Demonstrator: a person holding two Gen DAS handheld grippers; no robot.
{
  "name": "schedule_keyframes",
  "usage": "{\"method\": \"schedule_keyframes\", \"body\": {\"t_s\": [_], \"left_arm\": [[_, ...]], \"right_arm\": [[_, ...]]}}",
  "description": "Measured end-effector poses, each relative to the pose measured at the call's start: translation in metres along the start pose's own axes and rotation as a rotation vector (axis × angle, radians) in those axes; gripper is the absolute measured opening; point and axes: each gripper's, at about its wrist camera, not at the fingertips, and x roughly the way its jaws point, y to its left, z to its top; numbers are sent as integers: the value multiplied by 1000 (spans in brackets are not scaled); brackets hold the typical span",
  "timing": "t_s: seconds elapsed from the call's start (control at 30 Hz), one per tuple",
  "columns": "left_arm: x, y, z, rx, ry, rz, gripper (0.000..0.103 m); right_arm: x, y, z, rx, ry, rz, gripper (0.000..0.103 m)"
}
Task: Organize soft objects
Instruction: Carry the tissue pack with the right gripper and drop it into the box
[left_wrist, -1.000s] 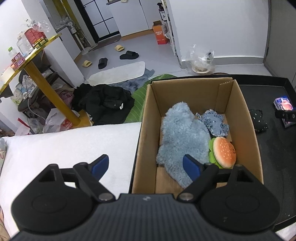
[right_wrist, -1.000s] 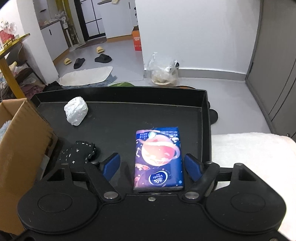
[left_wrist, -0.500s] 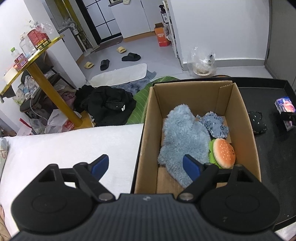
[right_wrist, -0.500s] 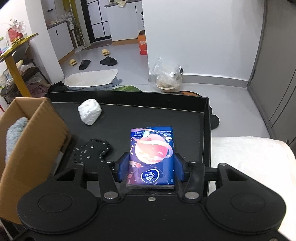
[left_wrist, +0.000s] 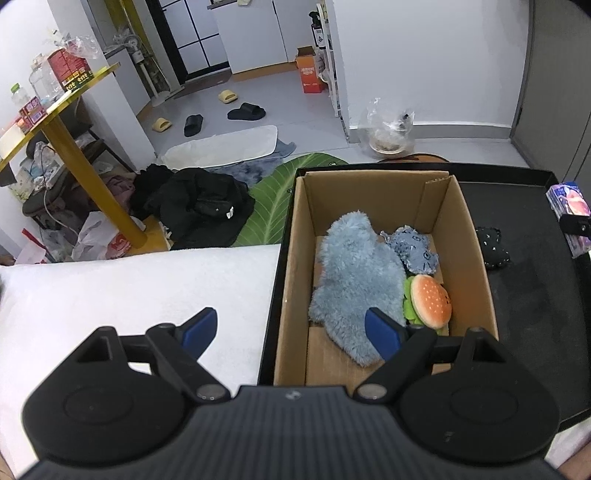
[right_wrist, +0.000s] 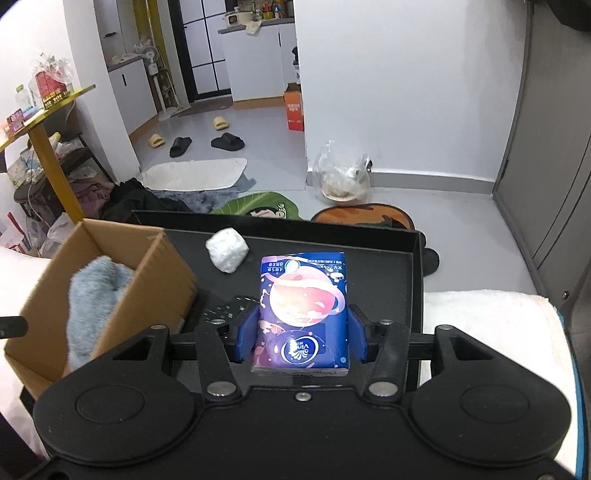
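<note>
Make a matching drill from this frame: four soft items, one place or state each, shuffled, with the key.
Items:
1. tissue pack
2. burger plush
3. white bundle
4. black star-print pouch

Places:
A. in the cardboard box
B. far end of the black tray
C. clamped in the right gripper
D. on the tray, just outside the box

Pairs: 1-C, 2-A, 3-B, 4-D

Glossy tissue pack (right_wrist: 303, 314), fluffy, perhaps fleece plush (left_wrist: 354, 284)

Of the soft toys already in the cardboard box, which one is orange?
The burger plush, by the box's right wall; the fluffy blue plush and small blue-grey plush are both bluish.
</note>
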Motion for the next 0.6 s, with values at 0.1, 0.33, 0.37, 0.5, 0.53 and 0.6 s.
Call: {"method": "schedule_keyframes", "body": {"t_s": [0.1, 0.33, 0.37, 0.5, 0.53, 0.6], "left_arm": [[0, 4, -1, -13, 3, -22, 86], [7, 19, -3, -94, 20, -57, 85], [8, 22, -2, -109, 25, -62, 85], [8, 28, -4, -136, 17, -87, 83], [8, 29, -5, -132, 12, -92, 81], [8, 28, -6, -125, 8, -98, 75]], "right_arm": [[-7, 7, 2, 4, -8, 2, 49], [-28, 25, 8, 4, -25, 41, 50], [-31, 28, 10, 3, -28, 50, 50], [-38, 43, 16, -12, -34, 81, 50], [-38, 48, 18, -19, -35, 87, 50], [-39, 57, 21, -36, -37, 95, 50]]}}
